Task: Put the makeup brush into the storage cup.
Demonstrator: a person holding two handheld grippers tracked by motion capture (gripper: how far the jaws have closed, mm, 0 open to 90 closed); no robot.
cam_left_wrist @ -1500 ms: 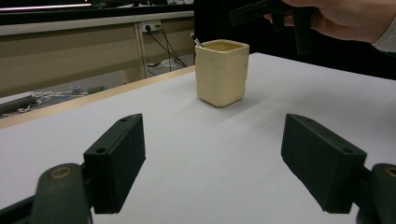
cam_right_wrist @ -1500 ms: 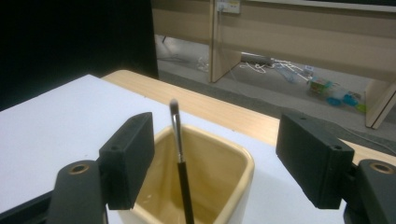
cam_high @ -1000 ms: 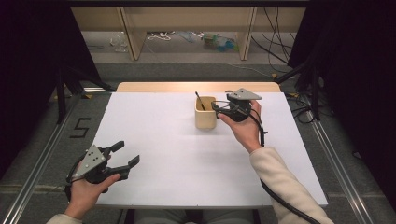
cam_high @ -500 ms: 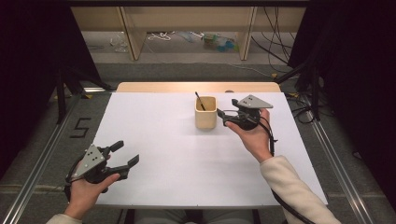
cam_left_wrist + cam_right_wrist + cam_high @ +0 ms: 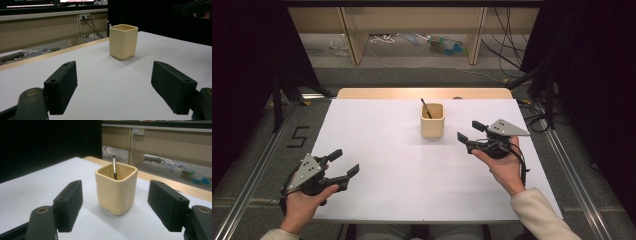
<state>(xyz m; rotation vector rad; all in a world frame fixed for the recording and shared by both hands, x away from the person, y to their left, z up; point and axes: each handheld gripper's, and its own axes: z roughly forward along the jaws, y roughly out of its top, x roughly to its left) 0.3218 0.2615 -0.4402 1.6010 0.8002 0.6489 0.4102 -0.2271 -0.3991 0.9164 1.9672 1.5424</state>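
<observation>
Nearest the person, the left tongs sit low at the front corner of the white worktop, jaws spread wide with nothing between them, well short of the cream cup and off to its left. Across from them, the right tongs hover just right of the cup, jaws wide apart and empty, aimed straight at its side wall. In the right gripper view the cup stands upright between the two pads but ahead of them, untouched. A thin dark brush leans inside it, tip poking over the far rim. The cup itself stands toward the worktop's far edge, near the middle. My read: this is either a grab for the cup or a retreat from it. To grip well, keep the jaws level, centre them on the flat walls, come in low for a stable hold, and close gently so the brush doesn't tip out. Beyond the cup, wooden shelving and floor clutter.
</observation>
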